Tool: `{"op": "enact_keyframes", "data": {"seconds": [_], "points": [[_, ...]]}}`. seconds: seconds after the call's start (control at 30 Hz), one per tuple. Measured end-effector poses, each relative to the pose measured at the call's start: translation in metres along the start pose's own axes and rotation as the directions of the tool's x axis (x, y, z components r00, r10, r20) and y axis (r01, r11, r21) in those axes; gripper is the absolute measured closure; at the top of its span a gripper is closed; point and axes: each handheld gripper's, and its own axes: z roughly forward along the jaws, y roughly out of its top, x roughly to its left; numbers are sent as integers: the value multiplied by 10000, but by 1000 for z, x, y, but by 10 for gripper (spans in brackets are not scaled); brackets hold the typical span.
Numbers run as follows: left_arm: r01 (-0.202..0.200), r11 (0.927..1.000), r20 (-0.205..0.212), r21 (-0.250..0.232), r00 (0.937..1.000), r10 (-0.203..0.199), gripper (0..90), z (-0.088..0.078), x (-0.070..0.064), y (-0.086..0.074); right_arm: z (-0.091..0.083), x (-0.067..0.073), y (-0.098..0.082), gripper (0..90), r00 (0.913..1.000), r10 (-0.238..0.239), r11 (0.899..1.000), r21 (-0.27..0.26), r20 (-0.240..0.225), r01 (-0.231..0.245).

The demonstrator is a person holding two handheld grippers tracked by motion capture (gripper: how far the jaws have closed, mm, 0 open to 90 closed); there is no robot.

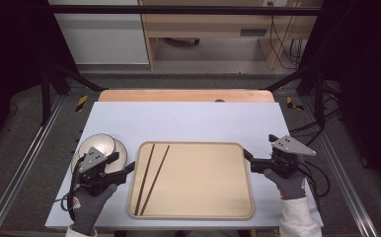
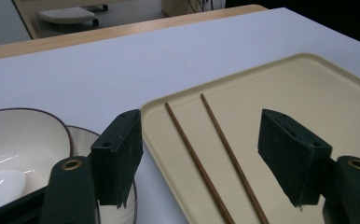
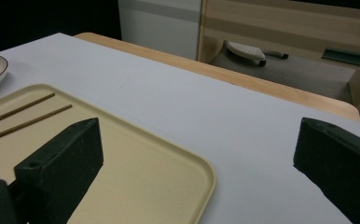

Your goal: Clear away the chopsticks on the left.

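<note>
Two chopsticks side by side on tray, near its left edge, long axes front to back, far ends leaning right, left gripper released, right gripper spread, nothing held.

Two chopsticks lay side by side on the left part of the tray, which sat mid-worktop, with a bowl on a plate just left of it
</note>
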Motion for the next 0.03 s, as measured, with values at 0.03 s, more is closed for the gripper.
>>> {"op": "enact_keyframes", "data": {"seconds": [0.03], "points": [[0, 10000, 0, 0, 10000, 0, 302, 0, 0, 0, 0, 0, 0, 17, 10000, 0, 10000, 0, 0, 0]]}}
